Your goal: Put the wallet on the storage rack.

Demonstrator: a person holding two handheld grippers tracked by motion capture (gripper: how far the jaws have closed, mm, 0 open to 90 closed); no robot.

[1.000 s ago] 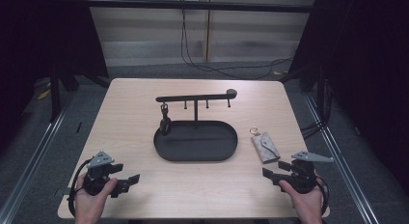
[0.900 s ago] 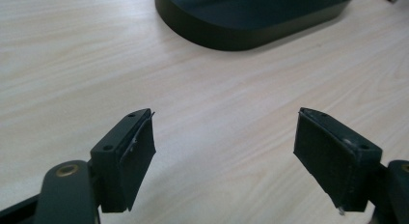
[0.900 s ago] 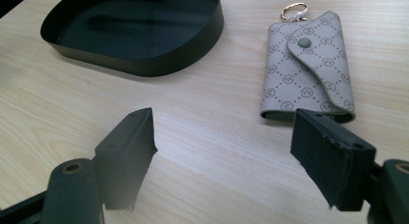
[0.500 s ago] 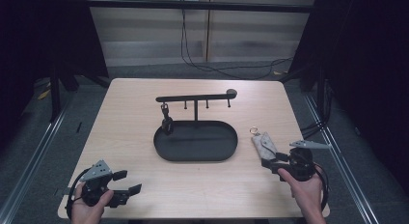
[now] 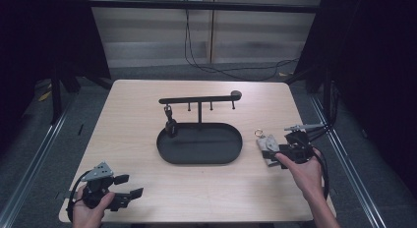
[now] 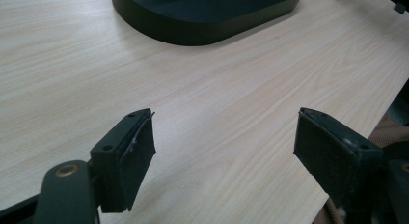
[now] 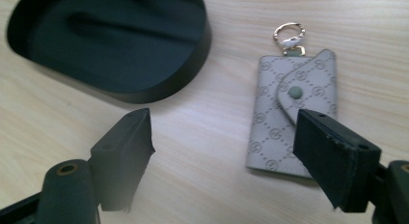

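Lying flat on the table: grey key pouch with gold clasp, right of the black oval tray. Tray holds a stand whose rail carries one small dark item. Right gripper released, jaws just widened around the pouch's near end, not pressing. Left gripper released over bare wood.

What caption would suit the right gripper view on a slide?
Open right gripper approaching a grey key pouch lying beside a black oval tray on the wooden table.
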